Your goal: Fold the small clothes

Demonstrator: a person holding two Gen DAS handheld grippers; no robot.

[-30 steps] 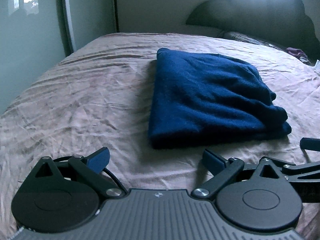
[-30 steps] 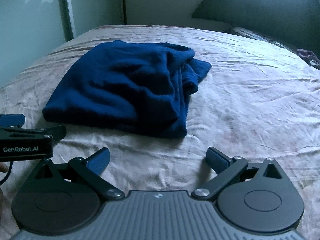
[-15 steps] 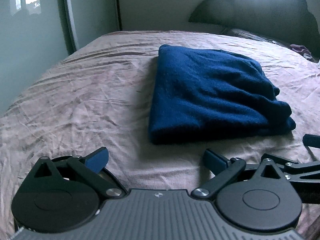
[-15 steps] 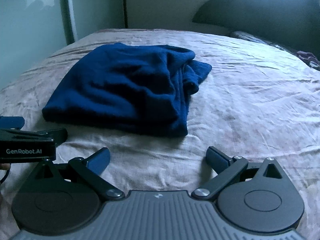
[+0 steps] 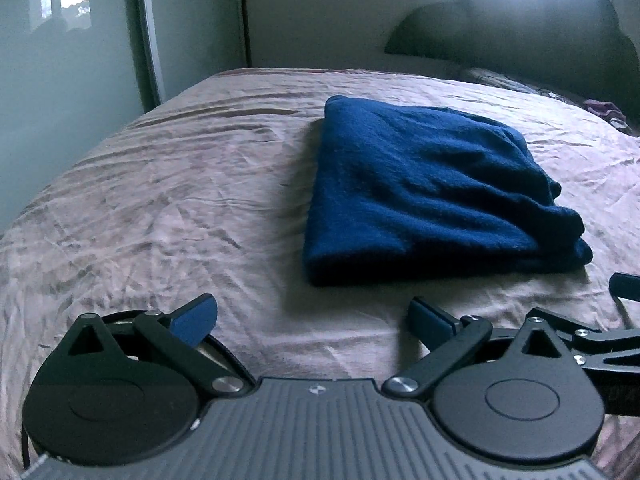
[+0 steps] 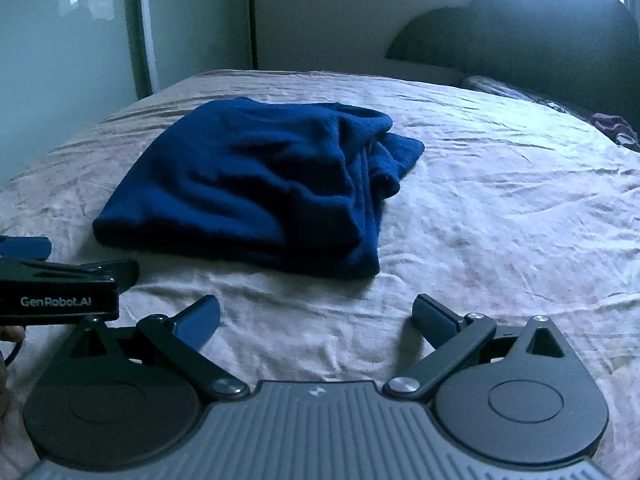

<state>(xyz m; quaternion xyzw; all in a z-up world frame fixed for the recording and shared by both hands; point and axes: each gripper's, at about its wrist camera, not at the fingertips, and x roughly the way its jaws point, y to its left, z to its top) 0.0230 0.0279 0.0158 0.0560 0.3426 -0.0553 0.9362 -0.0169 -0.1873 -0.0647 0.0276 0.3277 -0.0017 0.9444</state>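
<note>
— Dark blue pads on the left gripper (image 5: 312, 316), spread wide, nothing between them. Same with the right gripper (image 6: 316, 316): parted wide, empty, hanging low over the bedsheet (image 6: 500, 216).

— And just ahead of the claws?

— Only bare, wrinkled sheet first. Then, near and forward of both, the blue garment (image 5: 420, 196), lying flat in a thick folded stack. Ahead and right of the left claw; ahead and left of the right one (image 6: 256, 184).

— Handling?

— Looks like fleece or soft knit: light, limp, no stiffness at all. Likely to sag and unfold if lifted by one corner. Not fragile, and fuzzy enough not to slip from the pads.

— Where to pinch?

— Probably the near edge, one claw at each near corner, catching all layers together. Rounded closed fold on the side toward the left claw; loose stacked edges and a straggling flap on the side toward the right claw, so worth gathering carefully there.

— Farther on?

— Well beyond the garment, a dark headboard (image 6: 532, 36), with crumpled purple cloth (image 6: 616, 128) far off to the right. Too dim to say more.
</note>
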